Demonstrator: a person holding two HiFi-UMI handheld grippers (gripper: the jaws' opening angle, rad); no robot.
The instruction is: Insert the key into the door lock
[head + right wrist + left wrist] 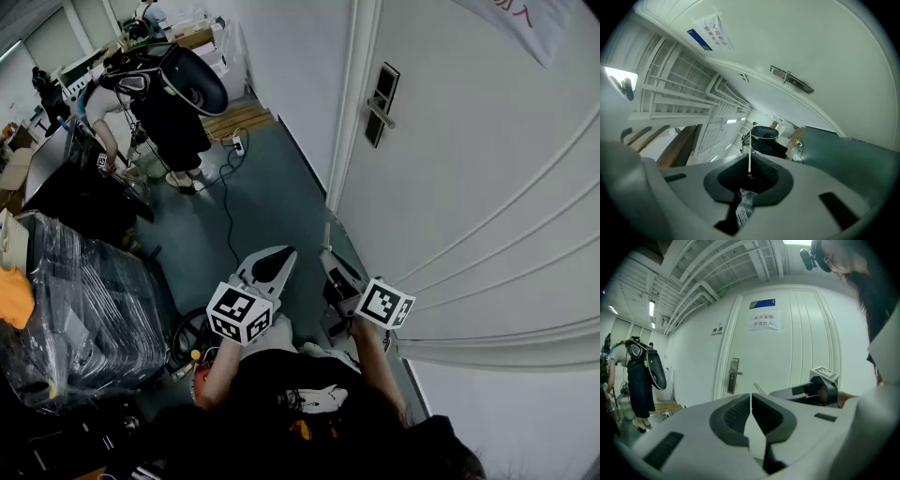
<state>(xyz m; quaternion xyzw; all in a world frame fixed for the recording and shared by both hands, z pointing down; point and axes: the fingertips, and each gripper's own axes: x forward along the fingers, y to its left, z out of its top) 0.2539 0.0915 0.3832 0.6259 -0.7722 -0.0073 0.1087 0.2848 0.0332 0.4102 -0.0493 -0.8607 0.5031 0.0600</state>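
The white door [487,159] fills the right side of the head view, with its dark lock plate and lever handle [381,104] far ahead of both grippers. My right gripper [330,261] is shut on the key [326,234], whose thin blade sticks out past the jaws and points along the door. In the right gripper view the key [749,158] shows edge-on between the pads, with the handle [791,79] high and far off. My left gripper [277,255] hangs beside it, shut and holding nothing. The left gripper view shows the lock plate [733,376] and the key [759,389].
A person in dark clothes [173,108] bends over a desk at the back left. Black wrapped crates [80,309] stand at the left. A cable [225,202] runs across the green floor. A paper sign [763,322] hangs on the door.
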